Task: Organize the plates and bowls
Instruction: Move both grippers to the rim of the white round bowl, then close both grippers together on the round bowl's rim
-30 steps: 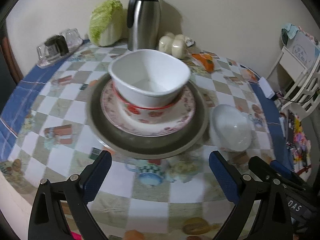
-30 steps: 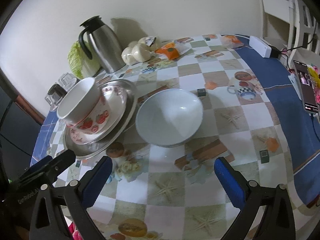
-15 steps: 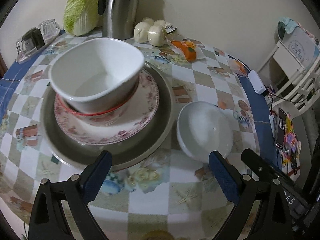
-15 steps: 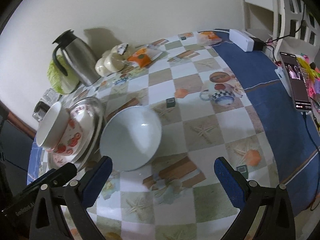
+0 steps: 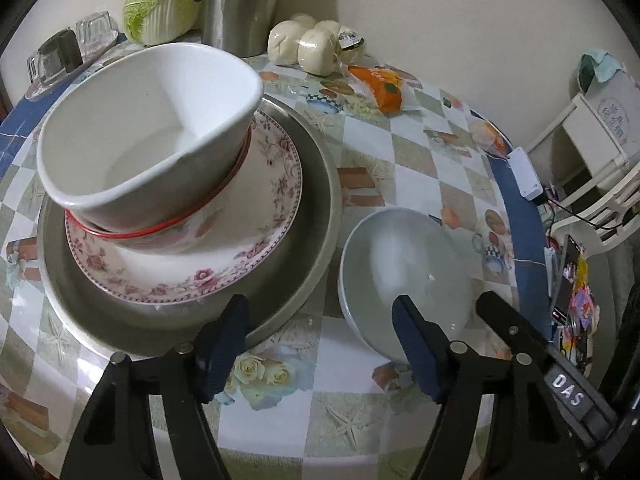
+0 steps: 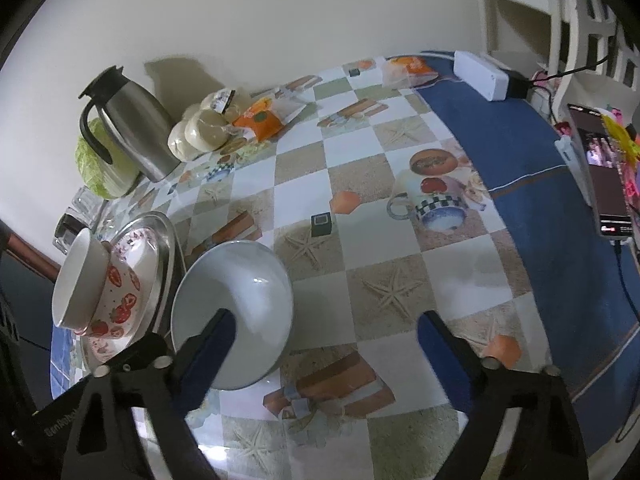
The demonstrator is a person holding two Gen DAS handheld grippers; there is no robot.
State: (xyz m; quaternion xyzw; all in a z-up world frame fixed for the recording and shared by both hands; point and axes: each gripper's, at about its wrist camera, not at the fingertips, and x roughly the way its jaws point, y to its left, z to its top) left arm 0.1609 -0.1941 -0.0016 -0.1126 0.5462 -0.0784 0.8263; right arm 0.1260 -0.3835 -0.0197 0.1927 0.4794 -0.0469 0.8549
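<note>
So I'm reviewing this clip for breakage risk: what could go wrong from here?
1. The white bowl sits tilted in the strawberry bowl; a bump could tip it.
2. The left hand-held gripper, open, is close to the metal tray rim and might nudge the stack.
3. The grey bowl lies beside the tray; the right hand-held gripper could knock it.

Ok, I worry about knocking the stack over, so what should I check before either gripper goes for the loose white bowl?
1. Left gripper open and empty: ok.
2. Right gripper open and empty: ok.
3. Loose white bowl upright, alone on the tablecloth: ok.
4. Gap between that bowl and the metal tray: cannot tell, the rims look very close.
5. Stack sits level: not ok, the square white bowl tilts in the strawberry bowl.
6. Right gripper's finger lined up on the bowl rim: cannot tell.
</note>
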